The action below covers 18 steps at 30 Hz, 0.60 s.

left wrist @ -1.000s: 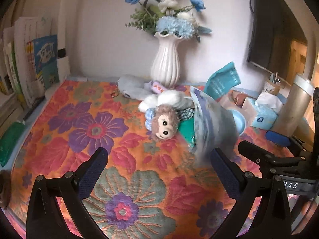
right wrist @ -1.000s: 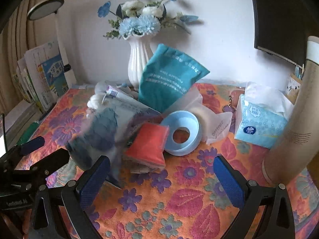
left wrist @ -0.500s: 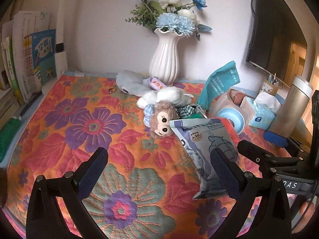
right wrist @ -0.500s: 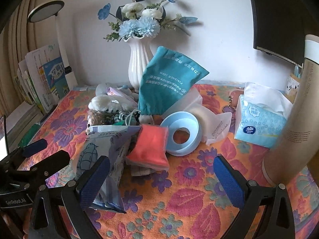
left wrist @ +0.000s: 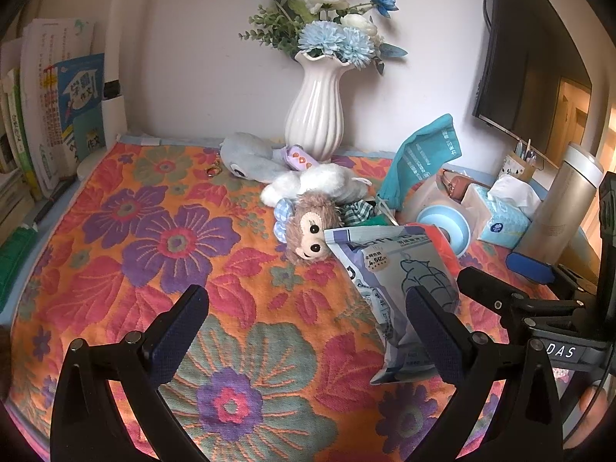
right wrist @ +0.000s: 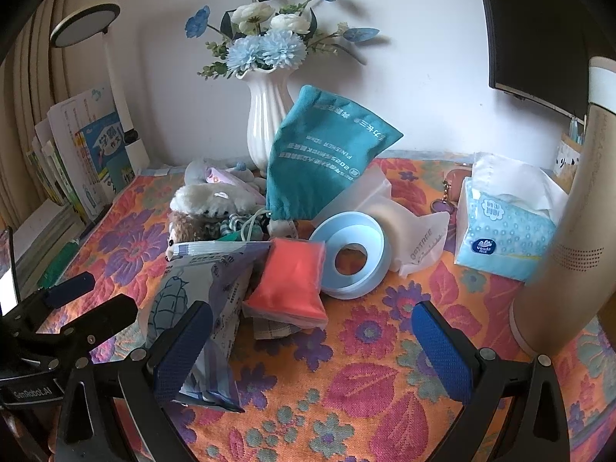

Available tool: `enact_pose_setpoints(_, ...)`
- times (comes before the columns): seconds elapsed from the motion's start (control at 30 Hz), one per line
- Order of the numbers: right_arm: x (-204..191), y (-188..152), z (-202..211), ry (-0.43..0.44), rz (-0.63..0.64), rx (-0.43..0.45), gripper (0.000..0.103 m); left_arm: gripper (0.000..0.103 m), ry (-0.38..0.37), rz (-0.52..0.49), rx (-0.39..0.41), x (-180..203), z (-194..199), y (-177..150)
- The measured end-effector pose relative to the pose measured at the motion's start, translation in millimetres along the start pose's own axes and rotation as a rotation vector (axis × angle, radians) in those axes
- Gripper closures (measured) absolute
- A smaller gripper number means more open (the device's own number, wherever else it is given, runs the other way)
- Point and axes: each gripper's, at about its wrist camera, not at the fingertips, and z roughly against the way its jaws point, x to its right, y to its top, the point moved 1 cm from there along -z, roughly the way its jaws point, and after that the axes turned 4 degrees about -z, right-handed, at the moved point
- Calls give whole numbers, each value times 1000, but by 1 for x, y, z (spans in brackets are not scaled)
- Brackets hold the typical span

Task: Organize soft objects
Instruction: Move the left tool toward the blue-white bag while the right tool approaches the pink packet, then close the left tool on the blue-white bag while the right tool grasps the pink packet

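Observation:
A grey-blue soft packet (left wrist: 400,288) (right wrist: 200,308) lies flat on the flowered cloth, its far end against a brown monkey plush (left wrist: 308,231) (right wrist: 188,227). A white plush (left wrist: 315,184) and a grey plush (left wrist: 246,158) lie behind the monkey. An orange soft pack (right wrist: 290,281) and a teal pouch (right wrist: 323,154) (left wrist: 423,154) sit to the right. My left gripper (left wrist: 304,331) is open and empty, near the packet's left side. My right gripper (right wrist: 313,340) is open and empty, in front of the orange pack.
A white vase of blue flowers (left wrist: 317,111) (right wrist: 269,123) stands at the back wall. A blue ring (right wrist: 350,258), a tissue pack (right wrist: 504,238) and a tall beige cylinder (right wrist: 569,238) are on the right. Books (left wrist: 57,107) line the left edge.
The grey-blue packet was in the air and blurred a second ago; it now lies flat on the cloth. Both grippers stay open and have barely moved.

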Motion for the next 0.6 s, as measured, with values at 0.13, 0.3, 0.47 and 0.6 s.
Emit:
enact_pose_setpoints(0.13,1,0,1,5,-9,3,0,1,1,1,0,1,0,0)
enact_pose_setpoints(0.3,7,0,3,9,-46,11,0,1,8,-14,-10,4,-1,0)
enact_pose_setpoints(0.47,19,3,2,14,-111,-23,0,1,-74,-17,-46,25,4,7)
enact_pose_setpoints(0.6,34,5,4,66,-165,-61,9,1,-130,-46,-78,45,-5,15)
